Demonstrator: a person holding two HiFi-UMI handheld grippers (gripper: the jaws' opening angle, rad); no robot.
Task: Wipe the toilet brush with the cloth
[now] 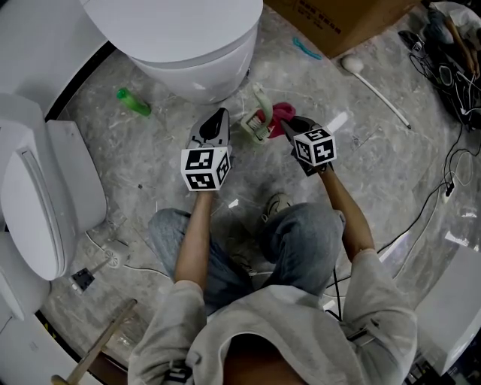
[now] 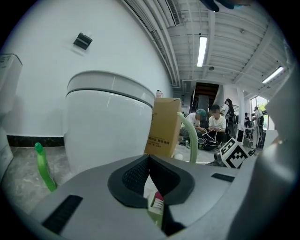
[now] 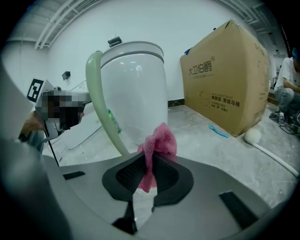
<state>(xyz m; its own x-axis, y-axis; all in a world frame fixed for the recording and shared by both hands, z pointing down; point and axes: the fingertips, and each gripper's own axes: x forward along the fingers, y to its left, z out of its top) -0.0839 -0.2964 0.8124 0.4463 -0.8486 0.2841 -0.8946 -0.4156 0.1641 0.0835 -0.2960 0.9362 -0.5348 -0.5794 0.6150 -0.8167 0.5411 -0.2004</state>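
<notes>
The pale green toilet brush (image 1: 258, 124) hangs between my two grippers in front of the toilet. My left gripper (image 1: 220, 114) is shut on the brush. In the left gripper view the bristled head (image 2: 157, 205) sits low between the jaws, under the closed left gripper (image 2: 149, 161), and the curved handle (image 2: 190, 140) rises behind the right jaw. My right gripper (image 1: 291, 125) is shut on the pink cloth (image 1: 280, 114), right beside the brush head. In the right gripper view the cloth (image 3: 157, 145) bunches up out of the right gripper (image 3: 149, 164), and the brush handle (image 3: 101, 108) arcs up just to its left.
A white toilet bowl (image 1: 195, 60) stands close ahead, with a green bottle (image 1: 134, 101) on the floor to its left. Another toilet (image 1: 45, 195) is at the far left. A cardboard box (image 1: 338, 22), a teal toothbrush (image 1: 307, 49) and a white long-handled tool (image 1: 376, 83) lie to the right. Cables (image 1: 451, 173) trail at the far right.
</notes>
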